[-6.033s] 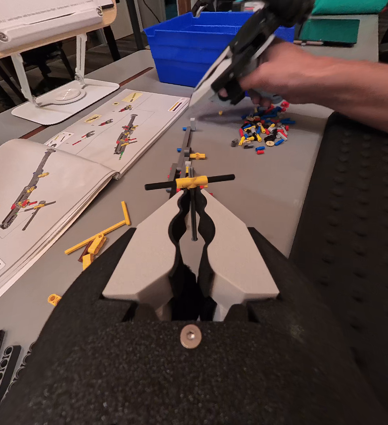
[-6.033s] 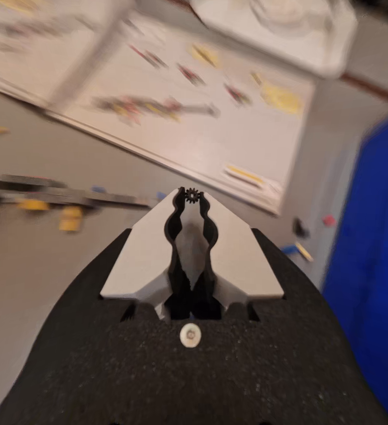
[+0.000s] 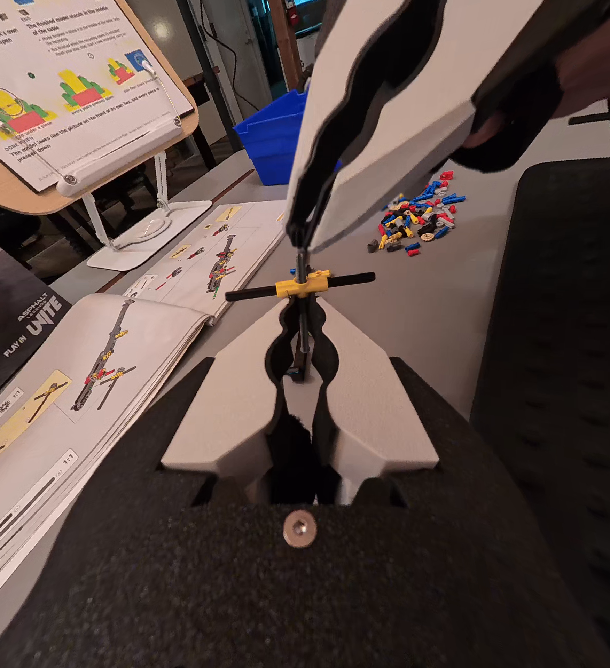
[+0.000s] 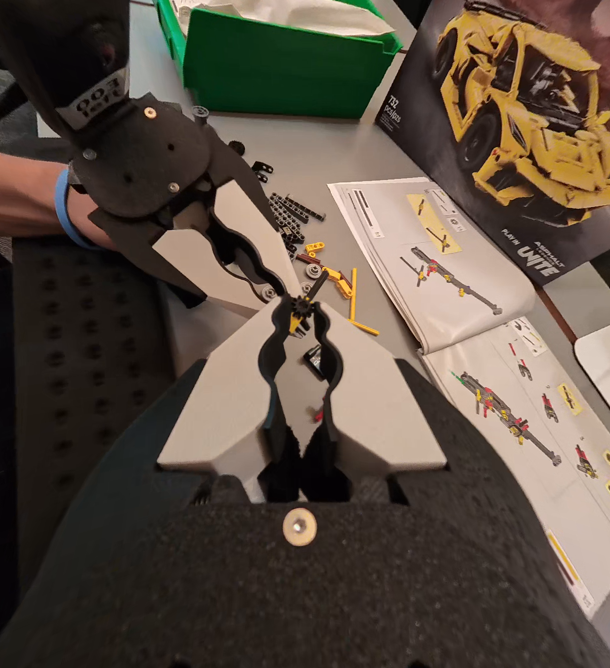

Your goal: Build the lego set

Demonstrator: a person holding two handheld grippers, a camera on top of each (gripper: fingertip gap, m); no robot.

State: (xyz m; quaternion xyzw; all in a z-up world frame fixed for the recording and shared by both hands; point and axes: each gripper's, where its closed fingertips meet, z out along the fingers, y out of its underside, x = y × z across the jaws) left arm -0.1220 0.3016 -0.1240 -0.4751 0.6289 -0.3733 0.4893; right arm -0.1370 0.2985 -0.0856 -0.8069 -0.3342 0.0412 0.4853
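1. The left claw (image 3: 301, 307) was clenched on a small sub-assembly held above the grey counter (image 3: 423, 343): a thin grey axle (image 3: 303, 325) running up between its jaws through a yellow plastic cross connector (image 3: 301, 287), with a black axle (image 3: 350, 279) passing sideways through that connector.
2. The right claw (image 4: 300, 307) was clenched on a small black toothed gear (image 4: 300, 302), and its tips sat right at the upper end of the grey axle. In the left wrist view the right claw came down from above and met the axle just above the yellow connector.
3. I judged the step in hand to be threading the gear onto the grey axle. Whether the gear was already seated on the axle could not be told.
4. Done so far, by the look of it: only this cross-shaped piece of axles and connector.
5. Much was left. A pile of small blue, red, yellow and grey pins (image 3: 419, 224) lay unused on the counter well beyond the claws. Black holed beams (image 4: 292, 213), yellow connectors and a long yellow rod (image 4: 352, 296) lay loose near the left claw.
6. The open instruction booklet (image 4: 459, 274) lay beside them, open at drawings of a long, narrow assembly, and the box showing a yellow car (image 4: 513, 108) stood behind. Against that finished car, the build looked to be at a very early stage.
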